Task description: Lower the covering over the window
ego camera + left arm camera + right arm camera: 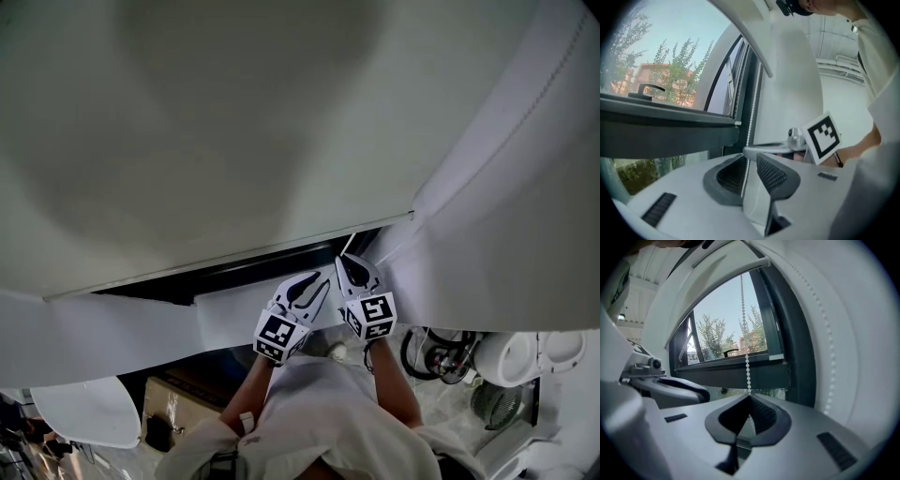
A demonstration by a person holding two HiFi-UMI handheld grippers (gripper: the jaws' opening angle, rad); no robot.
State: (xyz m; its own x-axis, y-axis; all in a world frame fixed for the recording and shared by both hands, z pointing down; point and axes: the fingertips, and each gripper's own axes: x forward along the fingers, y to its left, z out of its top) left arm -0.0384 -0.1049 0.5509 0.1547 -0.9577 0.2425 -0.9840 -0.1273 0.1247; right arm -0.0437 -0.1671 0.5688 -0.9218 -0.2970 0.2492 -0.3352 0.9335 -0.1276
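Two claws are up side by side at the window. Our right claw (352, 265) is clenched on the bead chain (743, 310): its jaws meet at the tips, the chain enters right there and rises straight up from them. Our left claw (312, 281), just to the left of the right one, is released. Its jaws stand apart, and a strand of the chain (748, 126) hangs down through the gap with neither pad pressing on it. The white blind (234, 122) spreads above both claws, and its bottom rail (234, 251) crosses high over the dark window frame (736, 369), leaving glass bare beneath it. Beyond the right claw we see trees (712, 333) and a building (754, 341) through that glass. A white curtain (525, 206) hangs just to the right of the right claw.
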